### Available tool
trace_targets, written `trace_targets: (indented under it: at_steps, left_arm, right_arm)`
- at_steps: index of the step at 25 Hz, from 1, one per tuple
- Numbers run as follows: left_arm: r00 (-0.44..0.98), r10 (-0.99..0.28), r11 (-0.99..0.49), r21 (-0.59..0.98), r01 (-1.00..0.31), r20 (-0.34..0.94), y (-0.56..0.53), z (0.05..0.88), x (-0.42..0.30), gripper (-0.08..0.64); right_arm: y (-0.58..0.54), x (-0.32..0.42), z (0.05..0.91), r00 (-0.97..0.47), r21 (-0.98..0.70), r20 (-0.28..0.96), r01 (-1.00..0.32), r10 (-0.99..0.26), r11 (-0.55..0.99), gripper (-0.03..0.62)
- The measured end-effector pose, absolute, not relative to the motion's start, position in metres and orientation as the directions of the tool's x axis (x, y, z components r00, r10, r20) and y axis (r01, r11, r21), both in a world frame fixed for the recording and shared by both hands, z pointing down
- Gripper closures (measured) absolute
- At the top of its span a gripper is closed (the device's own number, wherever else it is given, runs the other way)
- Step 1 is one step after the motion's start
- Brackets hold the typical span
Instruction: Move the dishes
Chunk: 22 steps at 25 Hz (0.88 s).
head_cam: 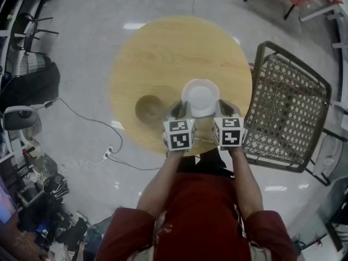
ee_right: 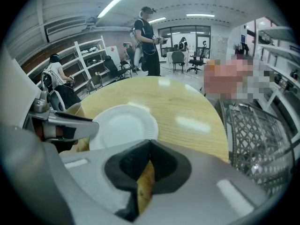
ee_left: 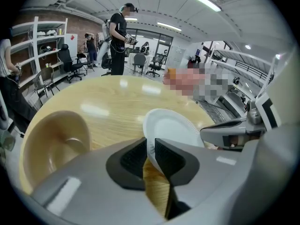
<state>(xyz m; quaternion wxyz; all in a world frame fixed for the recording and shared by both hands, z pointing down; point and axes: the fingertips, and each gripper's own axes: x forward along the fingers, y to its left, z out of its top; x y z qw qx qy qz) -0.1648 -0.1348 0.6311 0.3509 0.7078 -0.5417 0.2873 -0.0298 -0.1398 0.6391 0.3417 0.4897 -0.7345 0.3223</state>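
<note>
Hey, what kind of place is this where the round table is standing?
Probably an open office or lab workspace: white storage shelving along the wall, wheeled office chairs by desks in the background, and a power strip with its cable lying on the polished floor.

Head view: high overhead, aimed steeply down on round table, mesh chair at right. Left gripper view: low and close over tabletop, behind own jaws, facing across table toward shelving. Right gripper view: same height, just alongside, facing the same way. Shared by all three: white plate, tabletop, brown bowl (edge only in right gripper view). Chair only in head and right gripper views.
</note>
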Motion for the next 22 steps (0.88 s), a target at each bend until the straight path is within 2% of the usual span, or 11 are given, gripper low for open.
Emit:
trace_targets:
  at_steps: [22]
  left_arm:
    - [0.284, -0.593, -0.207, 0.198, -0.958, 0.753, -0.134, 0.601, -0.157, 0.532]
  right_arm:
    - [-0.138, -0.022, 0.617, -0.282, -0.140, 0.786, -0.948, -0.550, 0.286, 0.589]
